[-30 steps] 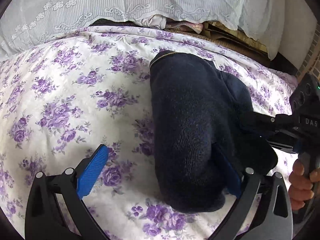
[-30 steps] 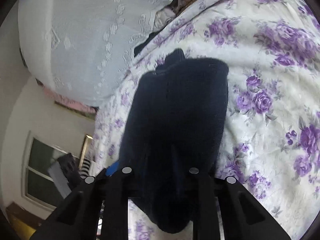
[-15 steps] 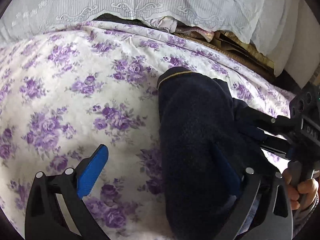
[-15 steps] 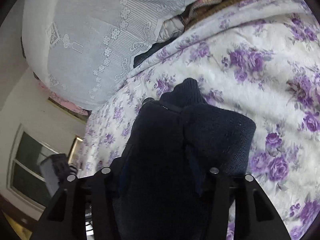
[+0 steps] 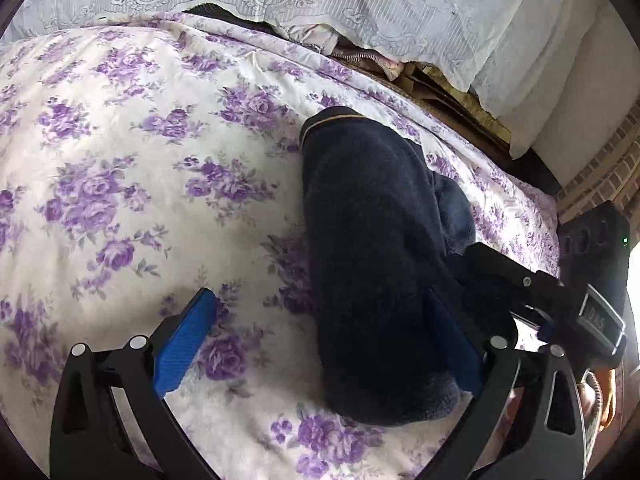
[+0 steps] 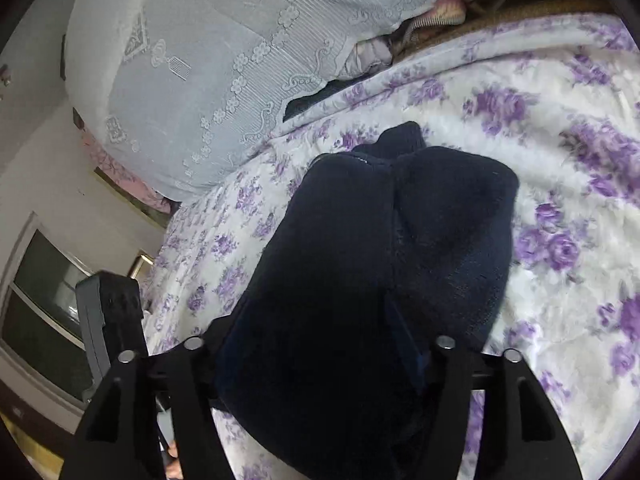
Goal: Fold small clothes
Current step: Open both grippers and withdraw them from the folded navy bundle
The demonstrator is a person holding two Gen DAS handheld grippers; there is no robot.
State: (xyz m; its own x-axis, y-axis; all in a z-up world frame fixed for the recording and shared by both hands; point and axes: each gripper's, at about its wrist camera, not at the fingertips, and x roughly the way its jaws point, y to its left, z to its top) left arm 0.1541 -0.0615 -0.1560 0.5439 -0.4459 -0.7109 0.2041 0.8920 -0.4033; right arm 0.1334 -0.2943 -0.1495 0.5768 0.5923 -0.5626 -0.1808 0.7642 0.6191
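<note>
A dark navy knitted garment (image 5: 372, 248) lies folded into a long bundle on the purple-flowered bedspread (image 5: 120, 184); a thin tan stripe edges its far end. My left gripper (image 5: 320, 344) is open; its right blue pad lies against the garment's side and its left pad hangs free over the bedspread. In the right wrist view the garment (image 6: 360, 264) drapes over my right gripper (image 6: 320, 344) and hides the pads. The right gripper also shows in the left wrist view (image 5: 520, 280), reaching into the garment from the right.
A pale lace cover (image 5: 360, 4) hangs along the back of the bed, with bundled cloth (image 5: 352, 52) under its hem. A brick wall (image 5: 608, 168) stands at the far right. A window (image 6: 44, 304) shows on the left of the right wrist view.
The garment has shifted and folded over more. The right gripper has come lower and closer under the garment. The left gripper stays open beside it.
</note>
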